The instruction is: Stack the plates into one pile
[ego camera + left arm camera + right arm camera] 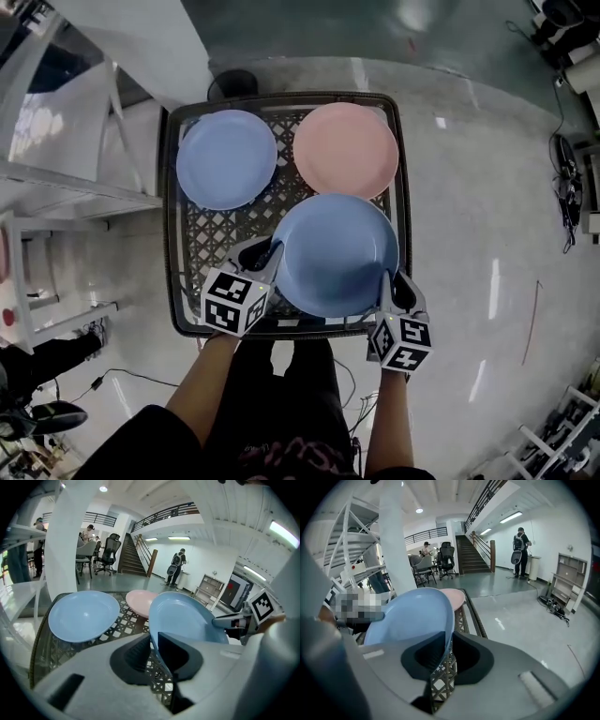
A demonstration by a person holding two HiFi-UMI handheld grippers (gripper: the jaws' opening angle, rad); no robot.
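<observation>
Blue and broad, the larger blue plate sits at the 6 o'clock end of the dark lattice surface, caught between both your tools. Your left gripper has it by the rim at about 8 o'clock. In the left gripper view the fingers are nearly together with the thin edge of the plate pinched between the pads. Your right gripper takes the opposite rim at about 4 o'clock, and the right gripper view shows its fingers likewise drawn in close on the plate's edge. From the two gripper views the plate looks raised a little off the lattice, though I can't be sure how clear of it.

At 12 o'clock from that plate, its far rim comes right up to the near rim of the pink plate, which lies flat at the surface's 1 o'clock corner. The smaller blue plate lies flat at the 11 o'clock corner, just beside the pink one and apart from the one you hold.

Beyond the surface, white shelving stands at 9 o'clock and pale glossy floor spreads out at 3 o'clock.
</observation>
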